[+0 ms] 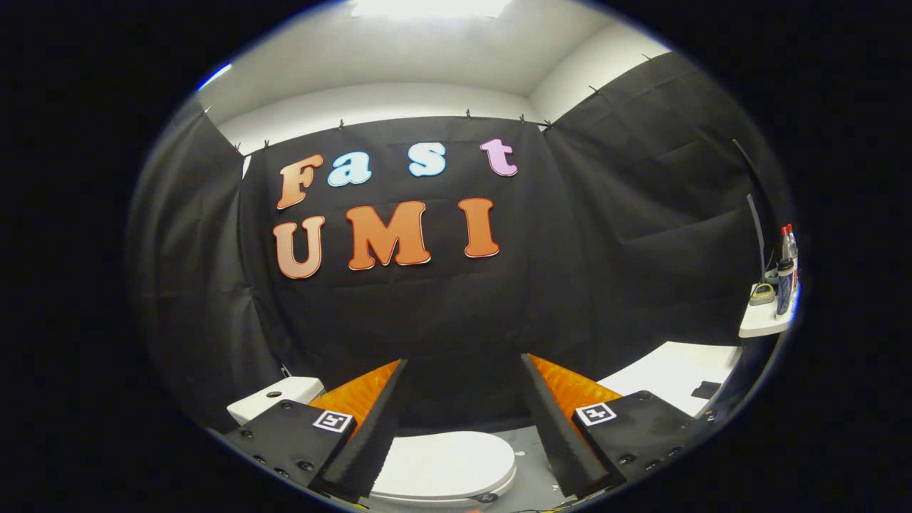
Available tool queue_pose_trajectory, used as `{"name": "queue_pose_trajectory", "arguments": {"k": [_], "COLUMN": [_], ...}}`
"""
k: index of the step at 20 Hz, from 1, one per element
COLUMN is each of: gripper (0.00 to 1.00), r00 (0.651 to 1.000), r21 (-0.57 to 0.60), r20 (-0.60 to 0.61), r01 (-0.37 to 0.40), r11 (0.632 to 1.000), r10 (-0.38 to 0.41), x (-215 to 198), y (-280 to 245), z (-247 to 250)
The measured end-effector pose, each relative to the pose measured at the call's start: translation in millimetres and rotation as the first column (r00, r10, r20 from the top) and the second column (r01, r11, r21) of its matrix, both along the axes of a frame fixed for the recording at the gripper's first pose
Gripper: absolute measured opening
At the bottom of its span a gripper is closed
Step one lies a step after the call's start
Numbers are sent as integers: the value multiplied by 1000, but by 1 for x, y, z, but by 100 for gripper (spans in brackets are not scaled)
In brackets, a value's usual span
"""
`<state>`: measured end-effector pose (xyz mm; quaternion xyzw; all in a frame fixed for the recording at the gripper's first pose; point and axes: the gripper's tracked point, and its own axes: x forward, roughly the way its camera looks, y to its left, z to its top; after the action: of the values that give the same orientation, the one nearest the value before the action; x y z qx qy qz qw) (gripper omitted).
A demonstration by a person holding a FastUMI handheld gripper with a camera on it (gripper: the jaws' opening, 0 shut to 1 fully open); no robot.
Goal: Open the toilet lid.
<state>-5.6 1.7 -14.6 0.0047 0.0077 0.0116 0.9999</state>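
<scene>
A white toilet stands low ahead of me, its lid (445, 467) lying flat and closed over the bowl. The white tank (274, 397) with a round flush button shows to the left behind my left finger. My gripper (463, 367) is held above the toilet, open, with a wide gap between the two fingers and nothing between them. The lid lies below and just ahead of the fingers, partly covered by the left finger. The fingers touch nothing.
A white counter (673, 374) stands to the right of the toilet with a small dark item on it. Farther right, a white shelf (762, 320) carries bottles (786, 274) and a small object. Black cloth walls close the booth behind and on both sides.
</scene>
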Motion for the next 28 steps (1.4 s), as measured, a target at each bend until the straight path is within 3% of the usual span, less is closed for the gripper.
{"name": "queue_pose_trajectory", "arguments": {"k": [2, 8, 13, 15, 19, 23, 28], "gripper": [98, 98, 98, 98, 98, 98, 99], "r00": [1000, 998, 977, 942, 867, 754, 598], "r21": [-14, 104, 192, 306, 452, 385, 345], "r20": [-31, -67, -205, -304, -466, -633, -785], "r01": [-1, 11, -21, -45, 62, 111, 211], "r11": [1000, 994, 981, 951, 890, 916, 915], "r10": [1, -4, 62, 143, 177, 175, 159], "x": [1, 2, 22, 24, 48, 39, 8], "y": [-6, -22, -13, -7, -29, -48, -72], "z": [-11, -21, -86, -136, -244, -354, -470]}}
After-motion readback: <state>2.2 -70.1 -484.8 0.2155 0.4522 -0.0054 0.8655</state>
